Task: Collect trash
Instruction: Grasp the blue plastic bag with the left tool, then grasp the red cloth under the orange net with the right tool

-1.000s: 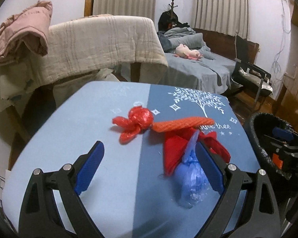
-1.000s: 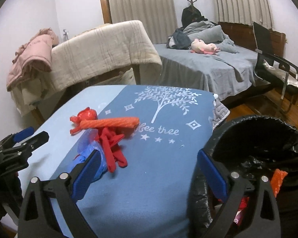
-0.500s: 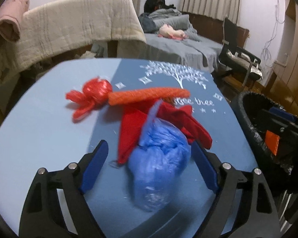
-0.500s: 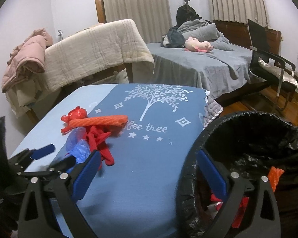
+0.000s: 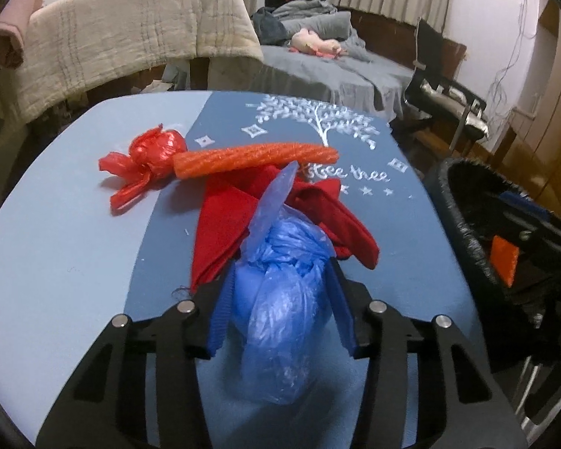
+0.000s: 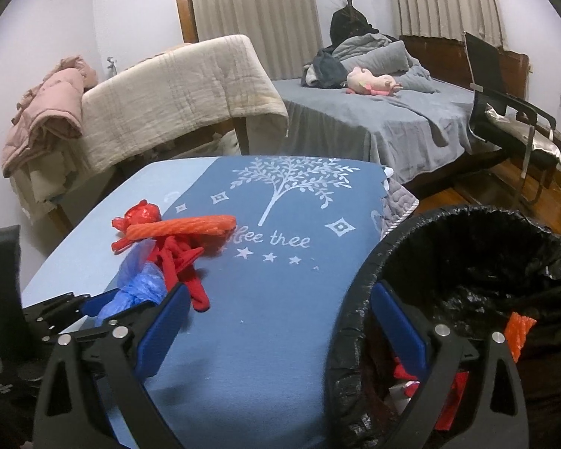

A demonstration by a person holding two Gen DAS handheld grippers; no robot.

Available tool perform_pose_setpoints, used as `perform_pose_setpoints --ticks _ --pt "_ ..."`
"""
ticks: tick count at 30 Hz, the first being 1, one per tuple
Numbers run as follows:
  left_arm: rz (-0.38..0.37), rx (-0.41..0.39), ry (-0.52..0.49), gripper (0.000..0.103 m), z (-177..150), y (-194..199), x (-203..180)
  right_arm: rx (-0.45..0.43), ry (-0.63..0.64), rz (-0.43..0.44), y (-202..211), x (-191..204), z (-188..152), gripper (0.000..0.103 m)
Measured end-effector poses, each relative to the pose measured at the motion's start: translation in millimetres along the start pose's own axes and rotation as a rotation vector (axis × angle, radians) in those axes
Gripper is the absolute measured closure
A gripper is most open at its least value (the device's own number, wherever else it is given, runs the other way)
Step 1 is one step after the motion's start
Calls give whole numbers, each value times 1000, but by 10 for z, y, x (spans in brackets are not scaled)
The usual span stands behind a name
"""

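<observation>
Both tongs are working over the trash: the left gripper [image 5: 280, 301] is closing its ribbed blue pads [image 5: 220, 314] around the knotted blue plastic bag [image 5: 280, 299], which is bulging between them and appears already pressed on both sides. Opposite it, the right gripper [image 6: 280, 333] is hanging wide open with nothing between its pads, straddling the table edge and the bin rim.

Largest is the soft blue tablecloth [image 5: 74, 247], two-toned, printed with a white tree. Beside it a round bin [image 6: 467, 262] is standing, lined with crinkled black plastic, red and orange scraps lying inside. On the cloth, folded red fabric [image 5: 224, 224] is lying under the blue bag; a long orange mesh roll [image 5: 254, 155] is resting across it, touching a glossy, crumpled red plastic bag [image 5: 153, 153].
</observation>
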State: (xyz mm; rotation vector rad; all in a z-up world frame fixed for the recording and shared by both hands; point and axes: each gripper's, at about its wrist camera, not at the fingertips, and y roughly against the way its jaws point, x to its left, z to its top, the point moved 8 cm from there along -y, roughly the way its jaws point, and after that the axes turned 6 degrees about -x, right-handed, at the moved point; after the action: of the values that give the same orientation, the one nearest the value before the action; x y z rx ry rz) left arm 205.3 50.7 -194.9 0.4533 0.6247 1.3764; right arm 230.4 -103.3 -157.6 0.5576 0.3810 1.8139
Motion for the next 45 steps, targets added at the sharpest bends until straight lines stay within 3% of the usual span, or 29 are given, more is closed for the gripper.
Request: perform_pose_setpoints --ticks 6,13,19,34,45 --pt "21 -73 10 58 107 303 151 2 13 14 -31 87 14 8" --pt "119 -115 43 58 213 468 614 17 28 56 -142 316 23 8" --pt "172 -130 65 58 284 487 930 42 48 88 -371 592 12 8" --pt "227 -131 87 58 296 429 1310 131 58 136 -893 1129 -123 8" --pt "254 -133 101 58 295 409 1533 205 84 102 -1216 1333 -224 8"
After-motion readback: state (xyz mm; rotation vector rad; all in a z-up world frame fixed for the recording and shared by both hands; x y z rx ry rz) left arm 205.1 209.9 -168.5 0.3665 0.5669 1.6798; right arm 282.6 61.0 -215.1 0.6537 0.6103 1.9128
